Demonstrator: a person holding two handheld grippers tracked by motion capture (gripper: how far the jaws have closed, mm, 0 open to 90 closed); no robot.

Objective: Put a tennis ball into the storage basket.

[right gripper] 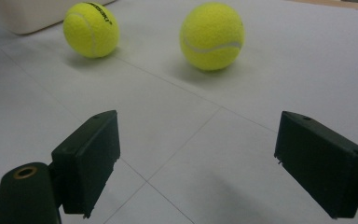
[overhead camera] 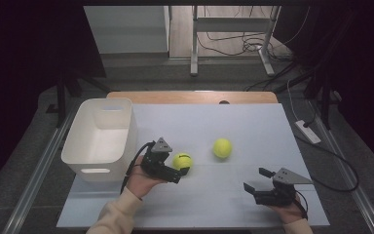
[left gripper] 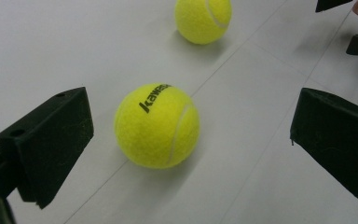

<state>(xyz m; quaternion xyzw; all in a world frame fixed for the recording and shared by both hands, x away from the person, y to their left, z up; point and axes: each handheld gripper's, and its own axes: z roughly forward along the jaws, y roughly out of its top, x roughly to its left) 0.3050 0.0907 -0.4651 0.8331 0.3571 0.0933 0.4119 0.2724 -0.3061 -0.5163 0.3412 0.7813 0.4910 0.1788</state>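
Observation:
Two yellow tennis balls lie on the pale mat [overhead camera: 253,122]. The lettered ball [overhead camera: 182,161] [left gripper: 157,125] [right gripper: 91,29] rests on the mat between the jaws of my left gripper [overhead camera: 176,168] [left gripper: 189,112], which stand open wide with gaps on both sides of it. The plain ball [overhead camera: 222,148] [left gripper: 203,19] [right gripper: 212,36] sits farther right and a little farther back, apart from both grippers. My right gripper [overhead camera: 256,179] [right gripper: 198,128] is open near the mat's front right, with only bare mat between its jaws, pointing toward the balls.
A white plastic bin [overhead camera: 100,139] [right gripper: 32,14] stands at the mat's left edge, just left of my left hand. The wooden table edge [overhead camera: 195,96] runs behind the mat. Cables and a desk frame [overhead camera: 231,39] lie on the floor beyond.

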